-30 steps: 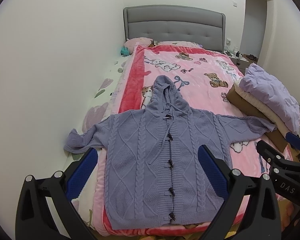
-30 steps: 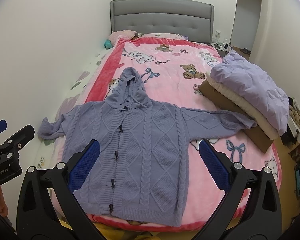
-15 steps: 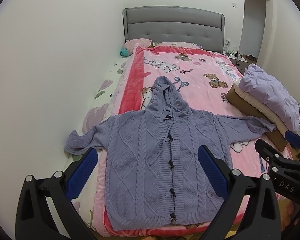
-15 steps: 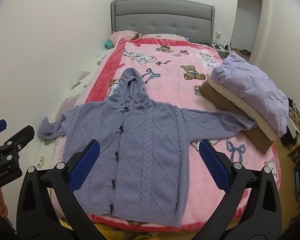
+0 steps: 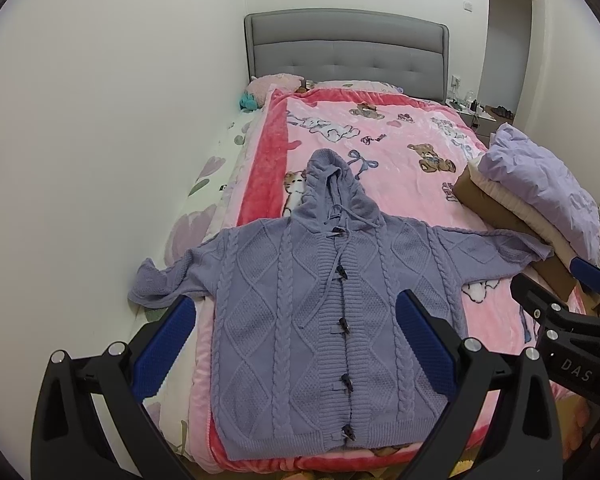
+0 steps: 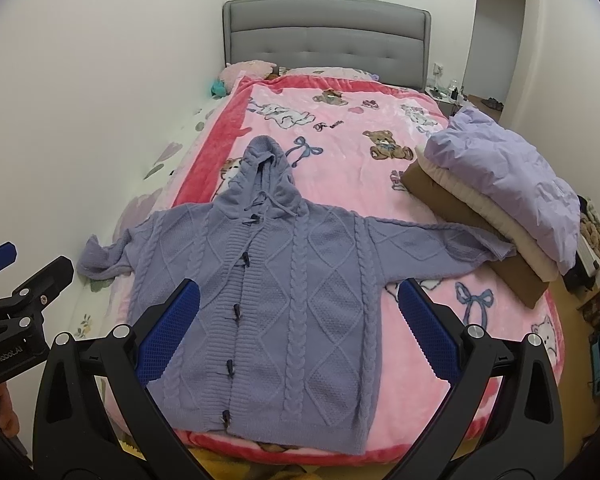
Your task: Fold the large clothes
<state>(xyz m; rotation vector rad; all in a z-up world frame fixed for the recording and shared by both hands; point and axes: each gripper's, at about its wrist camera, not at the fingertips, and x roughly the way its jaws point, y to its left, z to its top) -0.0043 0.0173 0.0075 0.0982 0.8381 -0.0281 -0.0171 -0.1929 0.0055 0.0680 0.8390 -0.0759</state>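
At the frame centre the cardigan (image 5: 320, 312) lies flat, unfolded, sleeves spread. Left gripper (image 5: 296, 344) and right gripper (image 6: 300, 332) both hang wide, empty; folding is not started.

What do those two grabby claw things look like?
The left gripper has black angular plastic arms with silver screw heads, and its fingers carry textured blue pads. The right gripper is the same build: black frame, silver screws, blue pads on its fingers. White lettering marks their sides, reading "DAS" on one and "GenRobot.AI" on the other. No cables show.
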